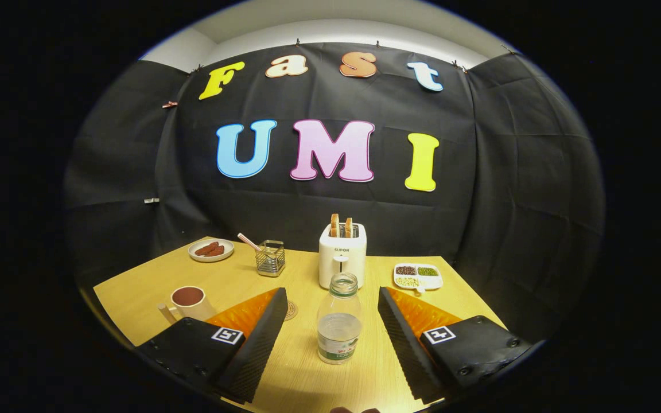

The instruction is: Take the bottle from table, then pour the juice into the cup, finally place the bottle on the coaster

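A plate (210, 250) of brown pieces sits far off to the left of the gripper (330, 299), with a cup (189, 302) nearer, just beside the left finger. A small wire holder (270, 258) stands beyond that finger, and a coaster (291, 310) peeks out at its tip. The fingers are spread wide, touching nothing. The bottle (339, 319) stands upright on the table (302, 367) between them, uncapped, holding a little clear liquid. A toaster (342, 254) stands behind it. Beyond the right finger lies a divided dish (418, 276).
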`<state>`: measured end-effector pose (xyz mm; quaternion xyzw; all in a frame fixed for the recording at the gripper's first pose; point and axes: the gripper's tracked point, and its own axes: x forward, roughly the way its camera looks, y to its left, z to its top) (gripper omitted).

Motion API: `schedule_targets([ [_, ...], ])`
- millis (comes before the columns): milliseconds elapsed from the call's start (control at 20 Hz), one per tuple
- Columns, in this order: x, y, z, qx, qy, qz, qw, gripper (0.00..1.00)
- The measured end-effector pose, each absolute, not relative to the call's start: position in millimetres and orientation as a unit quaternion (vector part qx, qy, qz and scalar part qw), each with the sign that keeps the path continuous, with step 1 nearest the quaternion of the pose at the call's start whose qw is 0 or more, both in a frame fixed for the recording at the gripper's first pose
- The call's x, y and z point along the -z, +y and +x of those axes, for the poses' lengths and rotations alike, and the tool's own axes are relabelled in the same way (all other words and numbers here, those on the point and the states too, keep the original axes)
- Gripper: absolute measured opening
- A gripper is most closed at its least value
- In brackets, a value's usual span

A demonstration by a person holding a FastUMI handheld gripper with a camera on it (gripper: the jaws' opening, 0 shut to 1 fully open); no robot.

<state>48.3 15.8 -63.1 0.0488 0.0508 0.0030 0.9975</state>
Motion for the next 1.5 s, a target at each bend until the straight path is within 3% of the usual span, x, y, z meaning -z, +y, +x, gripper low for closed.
schedule_targets([
  [1000, 162, 14, 97, 0.012, 0.093, 0.069, 0.993, 0.98],
  [1500, 174, 20, 110, 0.006, 0.084, 0.105, 0.991, 0.98],
])
